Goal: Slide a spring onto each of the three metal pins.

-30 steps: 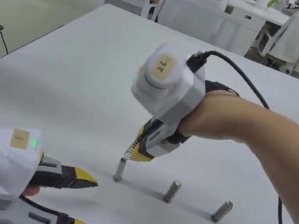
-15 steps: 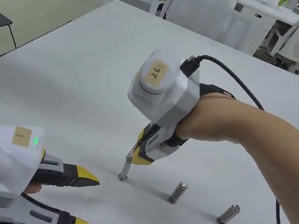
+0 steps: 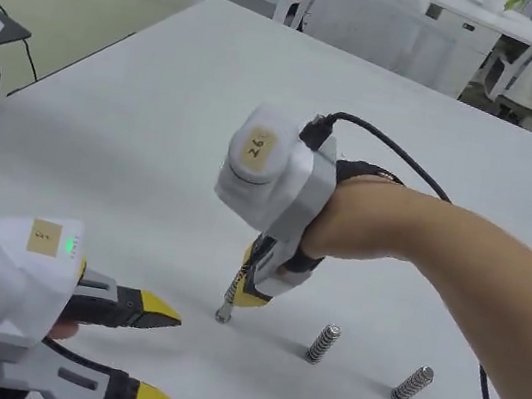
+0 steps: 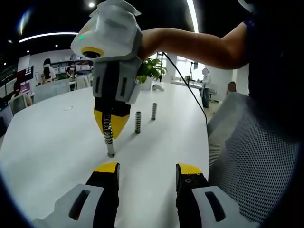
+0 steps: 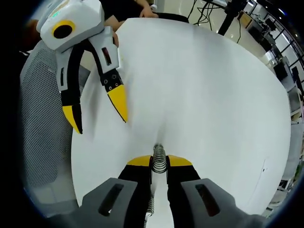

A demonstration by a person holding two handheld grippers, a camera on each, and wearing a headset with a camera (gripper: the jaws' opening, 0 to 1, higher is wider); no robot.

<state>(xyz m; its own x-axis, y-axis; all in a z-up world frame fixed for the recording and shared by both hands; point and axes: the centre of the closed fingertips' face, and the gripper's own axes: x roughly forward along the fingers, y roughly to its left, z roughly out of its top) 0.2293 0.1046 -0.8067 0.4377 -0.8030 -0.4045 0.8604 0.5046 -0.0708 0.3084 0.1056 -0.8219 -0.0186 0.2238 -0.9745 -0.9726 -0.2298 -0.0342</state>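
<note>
In the head view my right gripper [image 3: 249,293] pinches the third spring [image 3: 237,281] at the bare pin [image 3: 224,312] mid-desk [image 3: 157,122]; two other pins [image 3: 323,343] [image 3: 413,384] wear springs, making three pins. In the left gripper view my left gripper [image 4: 148,168] hangs wide open and empty. In the right gripper view the jaws clamp the spring; if it tilts, it could snag and ping away

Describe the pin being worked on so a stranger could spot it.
On the white table stands a row of three pins. Take the end pin, directly under the right tool, which holds a spring at its top. Its base is bare metal; the middle pin and the far-end pin are covered by springs.
</note>
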